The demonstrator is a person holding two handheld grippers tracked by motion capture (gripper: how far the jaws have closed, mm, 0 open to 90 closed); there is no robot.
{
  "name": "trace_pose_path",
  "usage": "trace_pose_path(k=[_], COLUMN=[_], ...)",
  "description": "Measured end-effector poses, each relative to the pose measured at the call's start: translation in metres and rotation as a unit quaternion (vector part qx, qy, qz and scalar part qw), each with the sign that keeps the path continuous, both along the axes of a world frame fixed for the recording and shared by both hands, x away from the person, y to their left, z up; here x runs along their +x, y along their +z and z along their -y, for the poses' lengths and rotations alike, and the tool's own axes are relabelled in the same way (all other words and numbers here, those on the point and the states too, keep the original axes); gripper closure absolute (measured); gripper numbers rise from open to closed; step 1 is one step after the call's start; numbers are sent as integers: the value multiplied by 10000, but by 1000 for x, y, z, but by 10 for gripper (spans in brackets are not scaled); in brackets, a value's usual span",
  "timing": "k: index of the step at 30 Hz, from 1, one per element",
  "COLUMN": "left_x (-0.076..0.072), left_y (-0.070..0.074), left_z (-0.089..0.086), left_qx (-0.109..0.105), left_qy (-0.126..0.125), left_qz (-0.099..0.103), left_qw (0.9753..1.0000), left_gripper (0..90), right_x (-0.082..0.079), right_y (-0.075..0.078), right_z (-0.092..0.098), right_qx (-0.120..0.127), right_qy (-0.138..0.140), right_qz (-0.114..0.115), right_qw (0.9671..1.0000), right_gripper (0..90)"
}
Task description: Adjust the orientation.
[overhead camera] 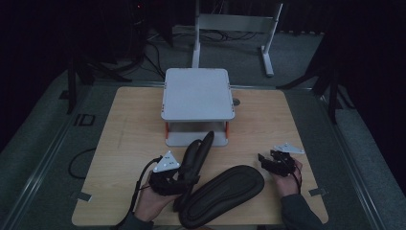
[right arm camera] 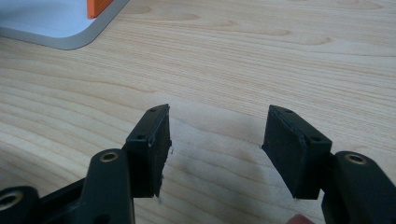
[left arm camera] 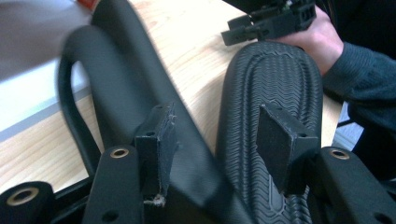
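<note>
Two black slippers lie on the wooden table (overhead camera: 129, 139). One slipper (overhead camera: 195, 158) (left arm camera: 135, 84) is tipped on its side, its toe pointing at the white stand. The other slipper (overhead camera: 222, 194) (left arm camera: 271, 93) lies sole up beside it. My left gripper (overhead camera: 184, 181) (left arm camera: 215, 140) is open, its jaws wide apart with the tipped slipper's edge between them, close to the left pad (left arm camera: 161, 140). My right gripper (overhead camera: 275, 163) (right arm camera: 215, 144) (left arm camera: 266, 23) stands open over bare wood by the sole-up slipper's end, holding nothing.
A white two-level stand (overhead camera: 197, 93) (right arm camera: 46, 23) with orange posts (right arm camera: 98, 7) sits at the table's middle back. Bare wood spreads to the left and right of it. A cable (overhead camera: 79, 163) hangs off the left edge. A white frame (overhead camera: 234, 28) stands on the floor behind.
</note>
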State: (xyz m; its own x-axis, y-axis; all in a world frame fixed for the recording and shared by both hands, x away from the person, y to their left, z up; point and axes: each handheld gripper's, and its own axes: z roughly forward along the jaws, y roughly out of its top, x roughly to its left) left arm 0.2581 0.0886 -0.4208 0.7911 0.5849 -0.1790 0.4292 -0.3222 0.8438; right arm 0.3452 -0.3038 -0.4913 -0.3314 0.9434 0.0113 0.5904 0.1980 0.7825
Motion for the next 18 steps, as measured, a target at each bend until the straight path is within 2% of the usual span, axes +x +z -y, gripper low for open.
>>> trace_pose_path(k=[3,6,8,9,12,16,18], left_x=[2,8,16,21,38,60,67], left_y=[1,-1,-5,-8,-18,-31,-37], left_z=[-1,-4,-3,-2,4,17,24], left_qx=[15,111,283,436,805,1081,1294], left_qy=[106,336,498,547,603,353,373], left_qz=[50,138,177,199,207,37,53], left_qw=[9999,9993,9982,9974,9947,9935,9909], left_gripper=[465,465,460,459,459,464,465], right_x=[0,0,0,0,0,0,0], right_y=[0,0,0,0,0,-1,0], right_z=[0,0,0,-1,0,0,0], right_qx=[5,-4,-10,-16,-10,-16,-1], right_qy=[-1,8,17,15,3,6,2], right_qz=[3,-2,-1,3,-3,-14,-13], right_qw=[10000,10000,10000,10000,10000,10000,10000], right_gripper=[408,408,408,408,408,408,408])
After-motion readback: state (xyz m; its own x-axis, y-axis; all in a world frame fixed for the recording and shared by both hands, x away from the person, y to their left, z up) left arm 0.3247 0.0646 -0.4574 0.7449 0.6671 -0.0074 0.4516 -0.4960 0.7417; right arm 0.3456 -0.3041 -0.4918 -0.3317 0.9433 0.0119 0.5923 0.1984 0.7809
